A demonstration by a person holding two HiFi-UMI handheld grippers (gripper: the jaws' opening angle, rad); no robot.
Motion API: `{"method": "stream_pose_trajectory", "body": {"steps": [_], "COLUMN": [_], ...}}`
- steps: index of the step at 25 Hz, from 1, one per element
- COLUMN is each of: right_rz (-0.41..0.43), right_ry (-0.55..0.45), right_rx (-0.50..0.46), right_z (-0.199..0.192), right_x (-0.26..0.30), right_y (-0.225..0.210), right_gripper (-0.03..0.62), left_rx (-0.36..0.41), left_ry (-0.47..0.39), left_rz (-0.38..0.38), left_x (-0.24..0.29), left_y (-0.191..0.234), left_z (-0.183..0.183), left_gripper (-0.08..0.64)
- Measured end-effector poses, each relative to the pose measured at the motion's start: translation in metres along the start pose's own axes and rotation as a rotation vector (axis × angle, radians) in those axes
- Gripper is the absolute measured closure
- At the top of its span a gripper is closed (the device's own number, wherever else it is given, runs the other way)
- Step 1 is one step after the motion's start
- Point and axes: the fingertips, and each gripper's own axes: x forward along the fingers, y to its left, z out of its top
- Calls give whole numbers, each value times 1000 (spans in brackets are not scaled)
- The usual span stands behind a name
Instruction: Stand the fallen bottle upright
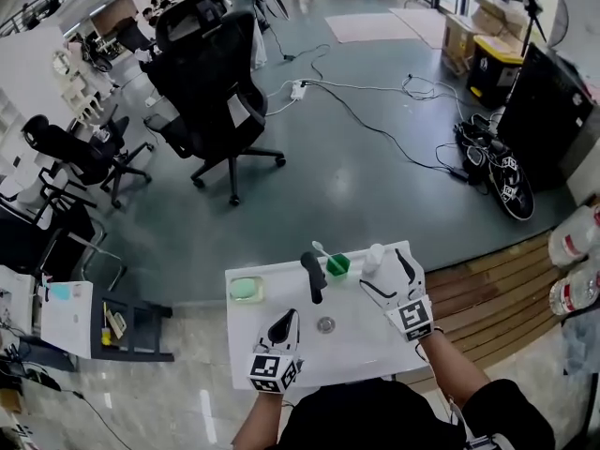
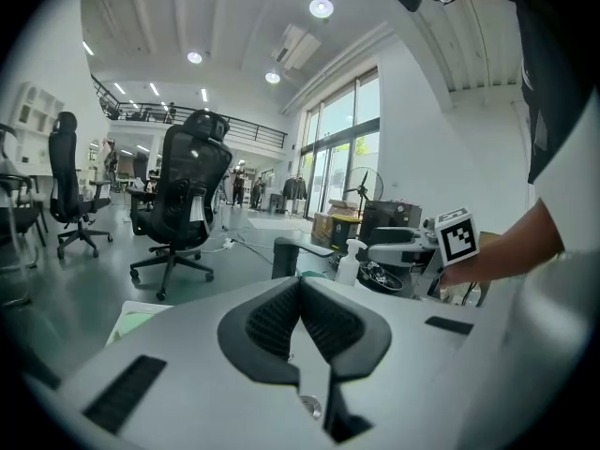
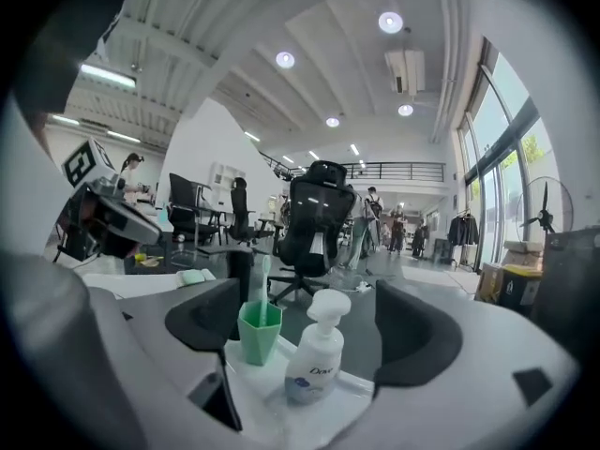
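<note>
Hovering left gripper (image 2: 300, 293): nearest us, over the front edge of the sink (image 1: 361, 340). We see its jaws pressed together with nothing between them.
Drain (image 1: 325, 324): in the white basin, just beyond the left gripper and between the two grippers.
Right gripper (image 1: 382, 270): a little farther in, over the right side of the sink. We find its jaws spread wide, with neither pad pressing on anything.
Bottle (image 3: 314, 359): the white pump bottle stands upright at the back right of the sink. In the right gripper view we see it framed between the open jaws, with a gap on either side.
Green cup (image 3: 260, 331): upright just left of the bottle, with a toothbrush (image 3: 262, 284) standing in it.
Faucet (image 1: 313, 275): black, at the centre back of the sink, left of the cup.
Soap (image 1: 246, 289): a pale green bar at the back left corner.
Office chair (image 1: 211, 82): black, well beyond the sink on the grey floor.
</note>
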Motion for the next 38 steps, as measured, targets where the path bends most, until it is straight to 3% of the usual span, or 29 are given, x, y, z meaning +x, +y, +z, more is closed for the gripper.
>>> {"method": "stream_pose_trajectory", "body": {"steps": [3, 9, 13, 16, 19, 23, 38], "right_rz": [-23, -87, -8, 6, -50, -78, -49], "right_ry": [-74, -205, -170, -183, -293, -290, -230], "right_rx": [-16, 46, -131, -154, -73, -22, -38], "right_z": [25, 72, 84, 92, 110, 113, 107], "right_x": [-23, -55, -65, -73, -80, -85, -86], "right_y": [4, 7, 29, 36, 32, 29, 29], "right_gripper": [138, 168, 221, 314, 421, 577, 580], "left_rx": [2, 9, 24, 35, 34, 37, 35], "left_ry": [-7, -32, -36, -31, -32, -35, -44], "left_rz": [-13, -30, -51, -51, -50, -53, -50], "left_x": [1, 1, 1, 0, -3, -7, -6], "left_y": [-8, -18, -27, -28, -29, -32, -32], "left_z": [4, 18, 24, 25, 25, 24, 22], "left_gripper": [543, 543, 543, 543, 543, 543, 543]}}
